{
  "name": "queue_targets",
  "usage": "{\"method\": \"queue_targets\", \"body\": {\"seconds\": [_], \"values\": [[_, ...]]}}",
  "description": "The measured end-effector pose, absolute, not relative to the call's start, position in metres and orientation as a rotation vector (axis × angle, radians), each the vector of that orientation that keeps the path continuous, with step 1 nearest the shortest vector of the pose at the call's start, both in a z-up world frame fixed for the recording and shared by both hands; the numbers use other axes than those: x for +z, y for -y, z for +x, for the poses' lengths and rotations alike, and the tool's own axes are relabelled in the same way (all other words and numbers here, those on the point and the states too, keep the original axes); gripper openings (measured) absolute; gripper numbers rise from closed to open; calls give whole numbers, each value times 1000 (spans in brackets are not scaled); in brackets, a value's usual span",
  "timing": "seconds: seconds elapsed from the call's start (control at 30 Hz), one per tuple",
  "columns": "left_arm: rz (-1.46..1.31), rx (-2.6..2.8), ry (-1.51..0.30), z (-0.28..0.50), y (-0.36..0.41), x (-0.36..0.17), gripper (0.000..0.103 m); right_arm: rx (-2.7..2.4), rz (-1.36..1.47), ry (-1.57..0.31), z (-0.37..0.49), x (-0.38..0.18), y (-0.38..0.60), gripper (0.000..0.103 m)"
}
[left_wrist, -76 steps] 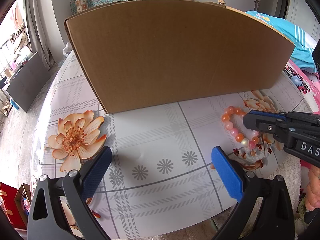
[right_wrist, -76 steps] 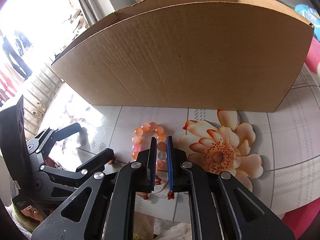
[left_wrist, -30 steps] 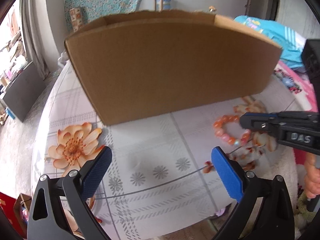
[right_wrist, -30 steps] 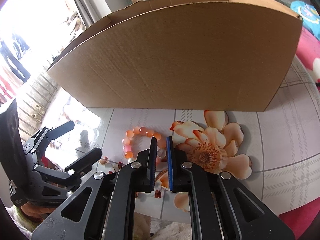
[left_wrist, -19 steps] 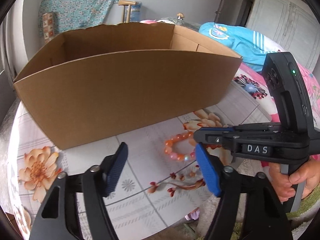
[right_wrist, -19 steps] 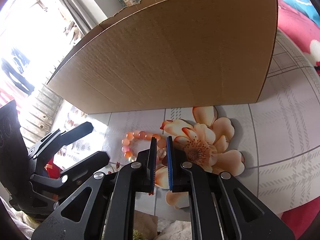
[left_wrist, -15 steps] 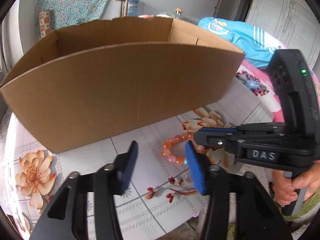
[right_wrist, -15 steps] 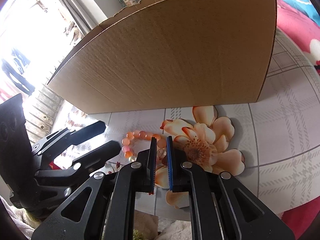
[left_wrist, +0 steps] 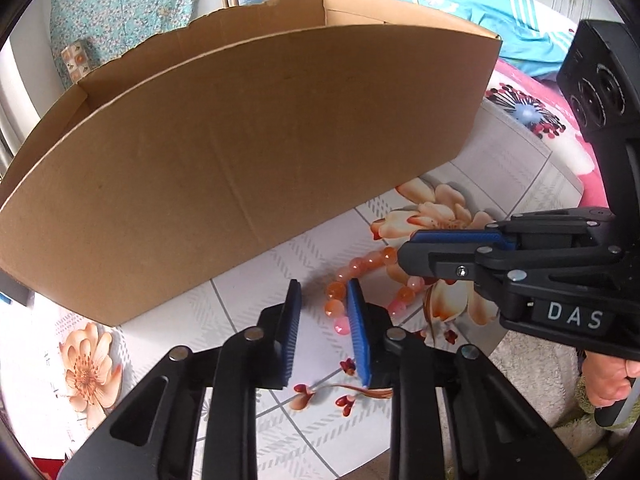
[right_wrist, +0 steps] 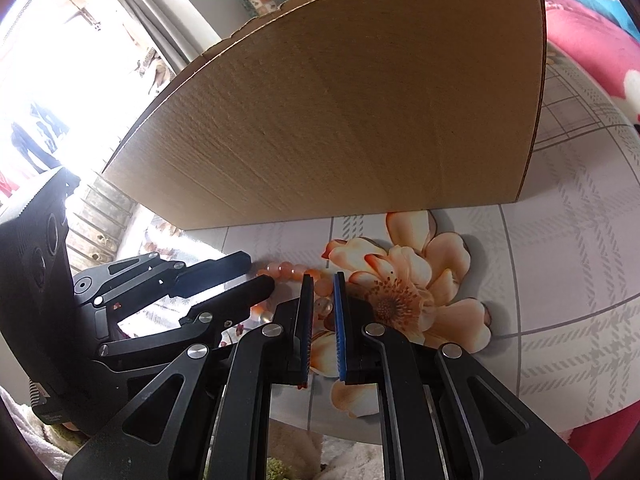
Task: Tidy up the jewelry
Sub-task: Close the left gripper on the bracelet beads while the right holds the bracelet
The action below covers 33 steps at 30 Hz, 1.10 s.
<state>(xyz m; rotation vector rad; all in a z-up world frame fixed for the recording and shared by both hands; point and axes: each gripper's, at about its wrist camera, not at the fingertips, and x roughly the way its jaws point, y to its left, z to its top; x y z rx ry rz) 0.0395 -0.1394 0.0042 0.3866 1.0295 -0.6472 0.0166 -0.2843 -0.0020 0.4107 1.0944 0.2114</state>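
Note:
An orange and pink bead bracelet [left_wrist: 335, 291] lies on the flower-print table [left_wrist: 248, 308] in front of a big cardboard box [left_wrist: 240, 140]. My left gripper [left_wrist: 324, 284] reaches over the bracelet's left side. Its jaws are closing, with several beads just inside the right pad and a gap to the left pad. My right gripper [left_wrist: 406, 248] comes in from the right, shut on the bracelet's far side. In the right wrist view a clear bead sits between the pads of the right gripper [right_wrist: 323, 276]. There the bracelet [right_wrist: 286, 269] runs left toward the left gripper [right_wrist: 258, 270].
The box [right_wrist: 340, 120] stands as a tall wall close behind the bracelet. The table's [right_wrist: 560, 280] rounded edge lies just below both grippers. Pink and blue bedding [left_wrist: 532, 112] is at the right. A person's hand [left_wrist: 604, 380] holds the right gripper's handle.
My left gripper swung right from bare table to the bracelet, and its jaws narrowed from wide open to a small gap. The right gripper stayed narrow at the bracelet.

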Motion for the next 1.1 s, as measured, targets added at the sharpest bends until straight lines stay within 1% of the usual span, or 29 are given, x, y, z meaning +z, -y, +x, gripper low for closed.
{"method": "queue_targets", "body": {"seconds": [0.13,0.3,0.43,0.77,1.0,1.07,1.1], "values": [[398,-644,-1029,40,146,4,10,214,402,-1100,17,0,285,9],[411,-644,-1023,39,154,3,10,219,355,-1113,18,5,280,12],[411,-644,-1022,39,155,4,10,232,271,-1130,19,11,274,22],[403,-643,-1018,37,159,3,10,261,128,-1172,32,19,252,22],[399,-649,-1015,36,153,4,10,245,105,-1173,39,19,243,16],[397,-652,-1013,36,151,5,10,245,122,-1175,41,18,241,8],[397,-653,-1013,36,151,5,10,253,138,-1179,42,17,240,8]]}}
